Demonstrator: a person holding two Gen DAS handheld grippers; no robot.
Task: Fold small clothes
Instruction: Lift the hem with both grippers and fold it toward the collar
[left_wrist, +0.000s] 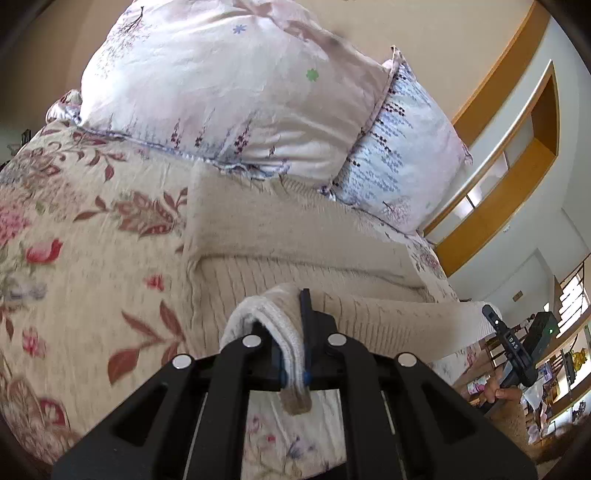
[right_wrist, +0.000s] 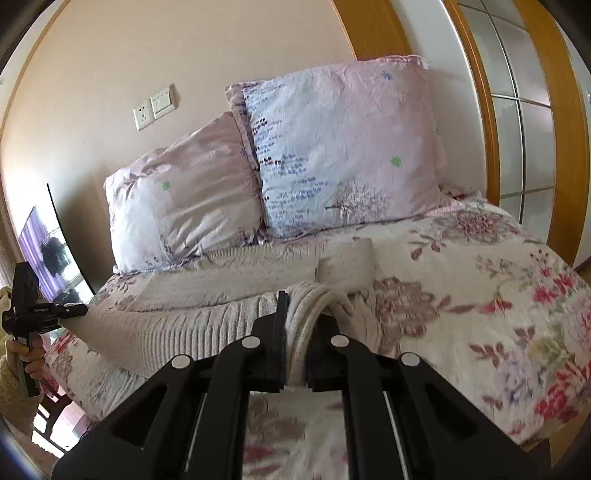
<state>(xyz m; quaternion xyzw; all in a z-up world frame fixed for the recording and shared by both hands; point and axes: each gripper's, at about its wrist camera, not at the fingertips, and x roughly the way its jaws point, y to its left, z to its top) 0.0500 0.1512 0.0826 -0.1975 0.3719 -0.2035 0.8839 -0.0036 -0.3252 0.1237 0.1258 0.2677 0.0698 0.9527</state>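
Observation:
A beige ribbed knit sweater (left_wrist: 295, 236) lies spread on the floral bedspread (left_wrist: 92, 229), its far part near the pillows. My left gripper (left_wrist: 291, 350) is shut on the sweater's near edge, and the cloth bunches between the jaws. My right gripper (right_wrist: 295, 354) is shut on the other corner of the same edge of the sweater (right_wrist: 207, 291). The edge is lifted and stretched between the two grippers. The right gripper also shows at the right of the left wrist view (left_wrist: 508, 343), and the left gripper at the left of the right wrist view (right_wrist: 70, 310).
Two pale floral pillows (right_wrist: 332, 147) lean on the wall at the head of the bed. A wooden-framed wardrobe (right_wrist: 517, 110) stands to the right. Wall sockets (right_wrist: 155, 107) are above the pillows. The bed edge (right_wrist: 92, 391) drops off at the left.

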